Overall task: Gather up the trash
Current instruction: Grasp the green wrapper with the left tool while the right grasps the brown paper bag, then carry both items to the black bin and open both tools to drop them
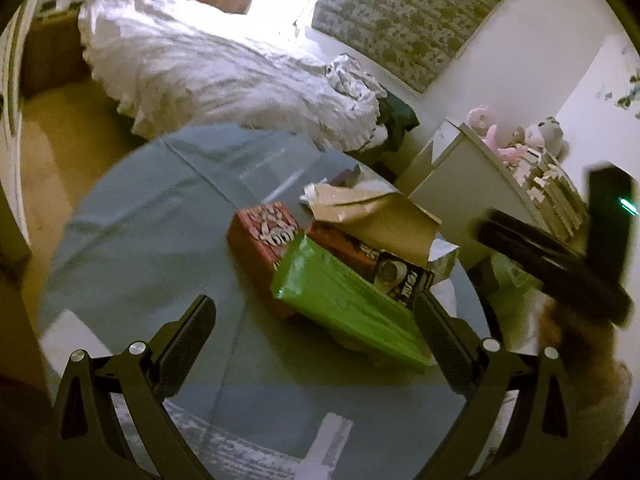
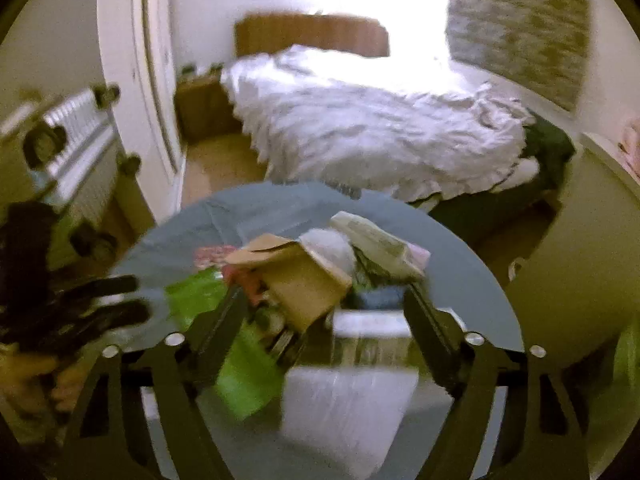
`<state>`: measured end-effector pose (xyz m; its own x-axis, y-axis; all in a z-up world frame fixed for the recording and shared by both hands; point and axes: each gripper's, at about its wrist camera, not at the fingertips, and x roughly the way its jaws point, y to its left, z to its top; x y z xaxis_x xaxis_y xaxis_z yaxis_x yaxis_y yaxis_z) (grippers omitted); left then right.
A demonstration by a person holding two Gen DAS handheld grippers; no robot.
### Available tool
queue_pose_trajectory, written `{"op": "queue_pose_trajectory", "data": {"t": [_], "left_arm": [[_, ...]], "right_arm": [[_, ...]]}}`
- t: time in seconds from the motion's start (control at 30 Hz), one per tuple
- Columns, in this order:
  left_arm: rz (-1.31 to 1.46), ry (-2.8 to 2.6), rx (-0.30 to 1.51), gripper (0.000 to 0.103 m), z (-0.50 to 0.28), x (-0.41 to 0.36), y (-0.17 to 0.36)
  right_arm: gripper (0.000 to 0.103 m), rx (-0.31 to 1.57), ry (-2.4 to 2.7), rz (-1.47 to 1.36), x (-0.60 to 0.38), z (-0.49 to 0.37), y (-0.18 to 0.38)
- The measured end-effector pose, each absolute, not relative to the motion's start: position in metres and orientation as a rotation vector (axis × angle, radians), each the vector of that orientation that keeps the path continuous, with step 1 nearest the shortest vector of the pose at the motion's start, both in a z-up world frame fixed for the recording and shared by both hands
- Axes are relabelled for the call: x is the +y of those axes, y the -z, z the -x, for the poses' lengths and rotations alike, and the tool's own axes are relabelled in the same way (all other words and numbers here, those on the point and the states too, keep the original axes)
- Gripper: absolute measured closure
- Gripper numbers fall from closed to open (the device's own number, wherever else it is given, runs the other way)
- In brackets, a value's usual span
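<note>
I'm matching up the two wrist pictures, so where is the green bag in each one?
Left wrist: green bag lies right of centre on the glass table, reaching the right finger.
Right wrist: green bag is lower left of centre, behind the left finger.
Shared landmark: white bedding.

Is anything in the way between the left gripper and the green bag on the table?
Nothing visible blocks it. The open left gripper hovers over the glass table, and the green bag lies right ahead between its fingers.
</note>
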<state>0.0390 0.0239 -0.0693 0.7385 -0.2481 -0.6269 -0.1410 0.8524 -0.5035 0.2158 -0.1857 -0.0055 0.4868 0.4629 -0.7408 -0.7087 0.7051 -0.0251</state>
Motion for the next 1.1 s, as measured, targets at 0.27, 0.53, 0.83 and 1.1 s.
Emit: {"op": "queue_pose_trajectory", "data": {"t": [0.27,0.53,0.83,1.1], "left_arm": [[0.681,0.104,0.78,0.01,-0.054,0.031,0.088],[0.795,0.159,0.806,0.075,-0.064,0.027,0.109],[0.728,0.188,0.669,0.094,-0.033,0.021,0.06],[0.633,0.245,0.587,0.094,-0.031,-0.003,0.008]], "right_arm": [[0.077,0.981,-0.809,0.228,-0.175,-0.265,0.051],[0.096,0.894,-0.899,0.053,-0.211,-0.217,0.019],[0.096,0.809,-0.881,-0.207,-0.3,-0.162,-0.022],[0.096,0.733,-0.76,-0.383,-0.387,-0.136,-0.029]]}}
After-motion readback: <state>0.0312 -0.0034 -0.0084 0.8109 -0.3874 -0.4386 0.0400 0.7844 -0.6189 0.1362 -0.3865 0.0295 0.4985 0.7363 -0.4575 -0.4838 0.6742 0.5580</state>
